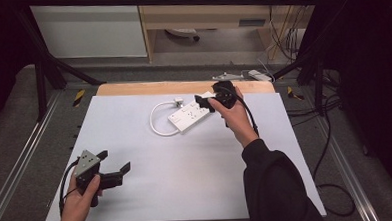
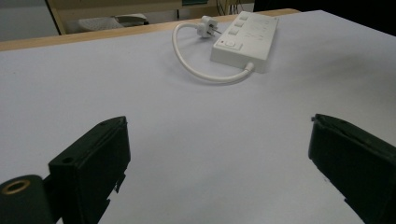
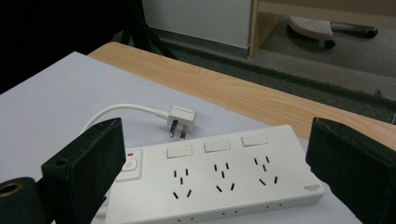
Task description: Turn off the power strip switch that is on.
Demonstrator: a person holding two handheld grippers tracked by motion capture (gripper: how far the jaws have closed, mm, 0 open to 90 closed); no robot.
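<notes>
Tabletop [image 1: 187, 181]: big pale sheet over a wooden board; everything I care about sits at its far middle.
Power strip [image 1: 189, 116]: white, three outlets, lying flat on the tabletop, its short lead curling round to the plug just beside it.
Step in hand: I read this as the right gripper over the strip with nothing in its grasp; no plug is seated in any outlet.
Right gripper [image 1: 205, 101]: held above the strip's far end, angled down at it, forearm reaching well forward; fingers [image 3: 88, 163] spread wide, nothing between them.
Left gripper [image 1: 117, 164]: parked low at the near left corner, pointing across the tabletop; fingers [image 2: 93, 158] spread, nothing held.
Plug [image 3: 181, 119]: on its side, prongs showing, by the strip's switch end.
Next move: I'd bring the right gripper down squarely over the plug body and close on it.
</notes>
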